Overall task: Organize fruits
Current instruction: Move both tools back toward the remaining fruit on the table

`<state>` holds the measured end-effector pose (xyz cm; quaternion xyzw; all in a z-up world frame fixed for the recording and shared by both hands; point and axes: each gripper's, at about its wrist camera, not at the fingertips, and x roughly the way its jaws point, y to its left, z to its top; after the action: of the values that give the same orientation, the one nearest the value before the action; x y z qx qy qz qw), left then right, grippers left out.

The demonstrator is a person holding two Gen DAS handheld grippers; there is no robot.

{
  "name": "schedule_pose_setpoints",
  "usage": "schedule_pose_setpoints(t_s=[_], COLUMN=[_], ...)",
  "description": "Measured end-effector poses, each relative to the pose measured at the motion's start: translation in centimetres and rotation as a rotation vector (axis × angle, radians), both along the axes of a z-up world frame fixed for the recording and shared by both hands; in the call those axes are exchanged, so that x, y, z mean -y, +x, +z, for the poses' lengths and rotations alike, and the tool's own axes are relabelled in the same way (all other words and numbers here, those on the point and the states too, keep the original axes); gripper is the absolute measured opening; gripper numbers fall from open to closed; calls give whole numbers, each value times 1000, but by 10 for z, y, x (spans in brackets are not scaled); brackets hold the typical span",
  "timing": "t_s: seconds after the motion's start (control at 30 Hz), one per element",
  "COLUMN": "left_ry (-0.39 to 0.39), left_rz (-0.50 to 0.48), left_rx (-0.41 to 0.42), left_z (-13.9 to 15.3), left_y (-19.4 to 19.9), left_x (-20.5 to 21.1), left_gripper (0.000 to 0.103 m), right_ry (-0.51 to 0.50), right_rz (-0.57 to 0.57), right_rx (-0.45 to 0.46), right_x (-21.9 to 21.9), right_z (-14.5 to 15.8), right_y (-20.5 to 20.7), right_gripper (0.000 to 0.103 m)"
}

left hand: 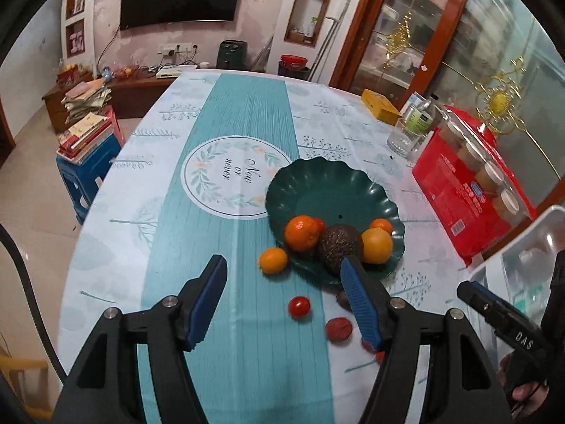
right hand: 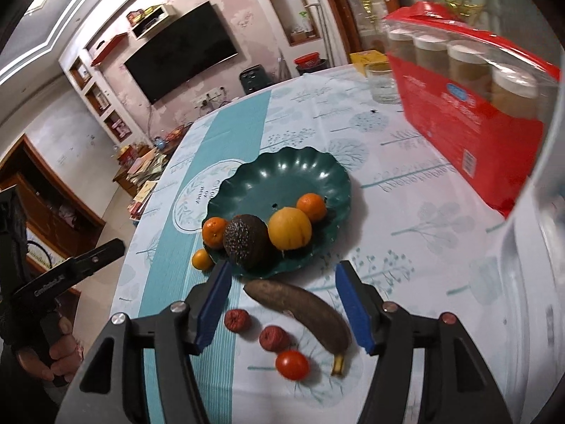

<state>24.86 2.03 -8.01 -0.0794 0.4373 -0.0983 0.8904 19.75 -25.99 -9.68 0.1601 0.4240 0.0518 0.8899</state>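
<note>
A dark green scalloped plate holds a dark avocado, a yellow orange and two mandarins. On the cloth in front of it lie a small orange fruit, a brown banana, two red lychees, and a cherry tomato. My left gripper hangs open above the plate's near rim, empty. My right gripper is open too, above the banana, holding nothing.
A red box of jars stands at the table's right, with a glass and a yellow box behind it. A clear plastic container sits at the near right. A blue stool with books stands beyond the left edge.
</note>
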Motion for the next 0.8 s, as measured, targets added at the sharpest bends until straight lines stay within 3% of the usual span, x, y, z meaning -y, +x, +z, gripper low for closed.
schedule_pose_setpoints(t_s=[0.37,0.8], left_ry=[30,44], left_rz=[-93,-200], left_rx=[-25,-92], left_z=[-2,-18], left_y=[-10,26], left_x=[-41,-52], left_gripper=[66,66], right_ry=[5,31], right_rz=[-107,-211], right_rx=[-91,-213], right_x=[-21,-50], right_z=[-23,-76], right_y=[-34,-59], right_gripper=[62,62])
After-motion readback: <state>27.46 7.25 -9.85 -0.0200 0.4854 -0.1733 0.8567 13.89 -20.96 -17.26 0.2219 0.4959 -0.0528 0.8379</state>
